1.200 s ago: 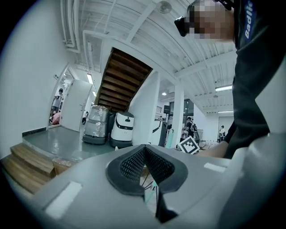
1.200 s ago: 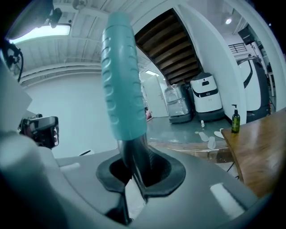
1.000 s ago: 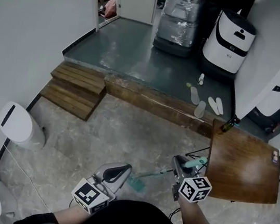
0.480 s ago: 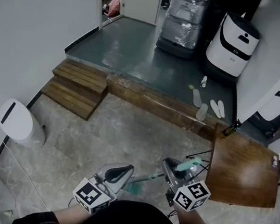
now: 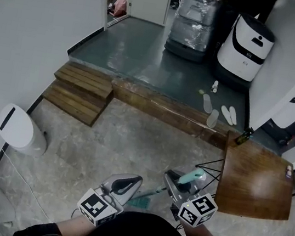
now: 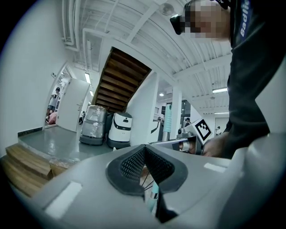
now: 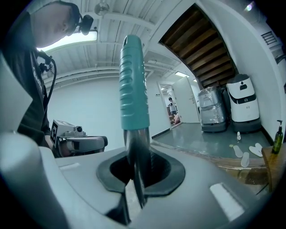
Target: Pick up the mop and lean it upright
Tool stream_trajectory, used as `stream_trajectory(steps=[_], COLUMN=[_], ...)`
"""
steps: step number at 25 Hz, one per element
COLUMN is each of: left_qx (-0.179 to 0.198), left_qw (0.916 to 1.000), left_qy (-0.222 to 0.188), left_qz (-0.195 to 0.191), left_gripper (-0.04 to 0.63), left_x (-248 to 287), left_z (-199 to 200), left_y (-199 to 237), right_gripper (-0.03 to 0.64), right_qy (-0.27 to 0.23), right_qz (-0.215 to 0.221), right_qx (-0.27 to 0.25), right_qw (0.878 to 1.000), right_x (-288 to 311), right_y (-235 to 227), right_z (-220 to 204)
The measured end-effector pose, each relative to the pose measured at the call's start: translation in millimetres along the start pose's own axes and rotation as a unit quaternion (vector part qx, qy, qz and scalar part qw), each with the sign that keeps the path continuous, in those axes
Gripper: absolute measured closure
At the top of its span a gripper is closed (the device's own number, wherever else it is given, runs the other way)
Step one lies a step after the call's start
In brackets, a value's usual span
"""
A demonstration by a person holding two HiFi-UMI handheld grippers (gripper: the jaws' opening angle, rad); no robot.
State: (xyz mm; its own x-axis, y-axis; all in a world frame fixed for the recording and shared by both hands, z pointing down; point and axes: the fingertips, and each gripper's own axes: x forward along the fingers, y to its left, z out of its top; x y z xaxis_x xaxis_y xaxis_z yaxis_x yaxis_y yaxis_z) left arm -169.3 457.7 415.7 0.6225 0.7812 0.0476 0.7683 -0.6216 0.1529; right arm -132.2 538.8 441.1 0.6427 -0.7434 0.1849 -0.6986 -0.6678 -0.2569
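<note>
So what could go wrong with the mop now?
1. Only the right tongs pinch the mop, on the shiny pole under its teal handle, so it might slip or swing. The left tongs are shut and empty.
2. The wooden table is close beside the handle; a swing could bump it and wobble the bottle at its corner.

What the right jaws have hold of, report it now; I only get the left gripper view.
Observer: The right gripper view shows the right gripper closed on the mop, on its metal shaft just below the teal grip.
Operator: Give me the mop head's position.
Observer: In the head view the teal mop head sits low at the stone floor, beside the left gripper.
Operator: Name what stands on my right.
Observer: A wooden table, close beside the right gripper, with a bottle at its far corner.
</note>
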Motion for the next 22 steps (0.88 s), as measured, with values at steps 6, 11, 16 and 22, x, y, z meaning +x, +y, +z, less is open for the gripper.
stream_trajectory(steps=[6, 11, 16, 22], left_qx=[-0.013, -0.022, -0.021, -0.025], left_qw=[0.9998, 0.9995, 0.9984, 0.9960], left_qy=[-0.005, -0.002, -0.025, -0.038], left_qz=[0.014, 0.023, 0.046, 0.077], left_gripper=[0.575, 0.577, 0.577, 0.575], left_x=[0, -6, -21, -65], left_z=[-1, 6, 10, 21], left_y=[11, 24, 50, 96], right_gripper=[0.565, 0.566, 0.566, 0.568], right_qy=[0.002, 0.002, 0.000, 0.000], right_qz=[0.017, 0.030, 0.047, 0.066], right_qx=[-0.010, -0.017, -0.027, -0.045], right_qw=[1.000, 0.999, 0.999, 0.997], right_x=[8, 23, 49, 98], right_y=[7, 13, 24, 46], right_z=[7, 19, 34, 51])
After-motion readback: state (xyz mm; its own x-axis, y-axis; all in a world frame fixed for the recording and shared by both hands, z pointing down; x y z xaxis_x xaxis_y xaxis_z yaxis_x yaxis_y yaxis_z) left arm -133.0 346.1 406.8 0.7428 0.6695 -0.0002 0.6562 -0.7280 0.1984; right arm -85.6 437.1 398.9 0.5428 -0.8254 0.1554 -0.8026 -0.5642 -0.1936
